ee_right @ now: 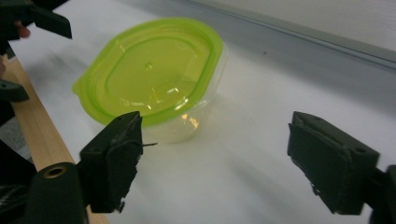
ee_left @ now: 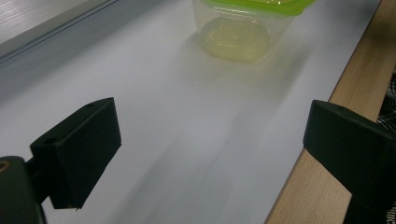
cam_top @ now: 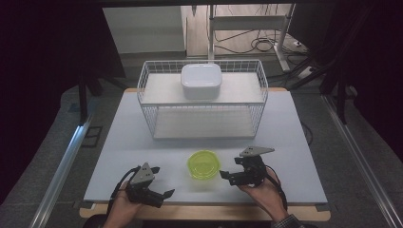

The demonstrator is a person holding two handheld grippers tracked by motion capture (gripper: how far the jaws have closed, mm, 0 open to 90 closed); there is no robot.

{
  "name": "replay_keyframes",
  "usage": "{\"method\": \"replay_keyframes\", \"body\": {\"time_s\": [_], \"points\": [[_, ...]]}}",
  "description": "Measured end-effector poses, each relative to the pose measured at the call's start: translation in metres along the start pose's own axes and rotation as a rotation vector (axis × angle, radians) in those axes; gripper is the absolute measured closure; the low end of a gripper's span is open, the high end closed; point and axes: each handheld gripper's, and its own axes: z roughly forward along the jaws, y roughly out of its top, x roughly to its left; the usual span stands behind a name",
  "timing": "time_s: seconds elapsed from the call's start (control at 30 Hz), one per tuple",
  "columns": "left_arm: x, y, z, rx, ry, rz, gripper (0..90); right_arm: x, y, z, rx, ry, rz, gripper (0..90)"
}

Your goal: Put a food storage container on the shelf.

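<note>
Both hands low at the table's near edge, each hand-held gripper [cam_top: 160, 189] [cam_top: 227, 173] released, flanking the green-lidded container [cam_top: 204, 165].

Left hand-held gripper [cam_top: 164, 186] and right hand-held gripper [cam_top: 227, 167] both gape open, low, facing inward.

The lidded container [cam_top: 204, 165] sits between both tools, before the wire basket [cam_top: 157, 124] holding a box [cam_top: 200, 80].

This looks like a lab or test room rather than a home. A plain white table [cam_top: 294, 142] stands between dark curtains [cam_top: 43, 71], metal rails [cam_top: 62, 166] run along the grey floor, and loose cables [cam_top: 259, 45] lie beneath a metal stand [cam_top: 247, 21] behind.
</note>
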Motion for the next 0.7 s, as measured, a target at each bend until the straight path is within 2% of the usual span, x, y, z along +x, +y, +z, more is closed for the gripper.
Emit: {"method": "replay_keyframes", "body": {"time_s": [0.13, 0.23, 0.4, 0.6, 0.7], "points": [[0.000, 0.000, 0.000, 0.001, 0.002, 0.001, 3.8, -0.001, 0.005, 0.001, -0.015, 0.012, 0.006, 23.4], [0.000, 0.000, 0.000, -0.001, 0.006, 0.003, 3.8, -0.003, 0.009, 0.003, -0.022, 0.039, 0.024, 25.9], [0.000, 0.000, 0.000, -0.004, 0.010, 0.005, 3.9, -0.009, 0.013, 0.010, -0.013, 0.084, 0.104, 28.9], [-0.001, 0.001, 0.001, -0.003, 0.011, 0.008, 3.9, -0.017, 0.018, 0.018, 0.007, 0.131, 0.198, 41.9], [-0.001, 0.001, 0.000, -0.003, 0.010, 0.009, 3.9, -0.017, 0.022, 0.024, 0.017, 0.131, 0.219, 49.1]]}}
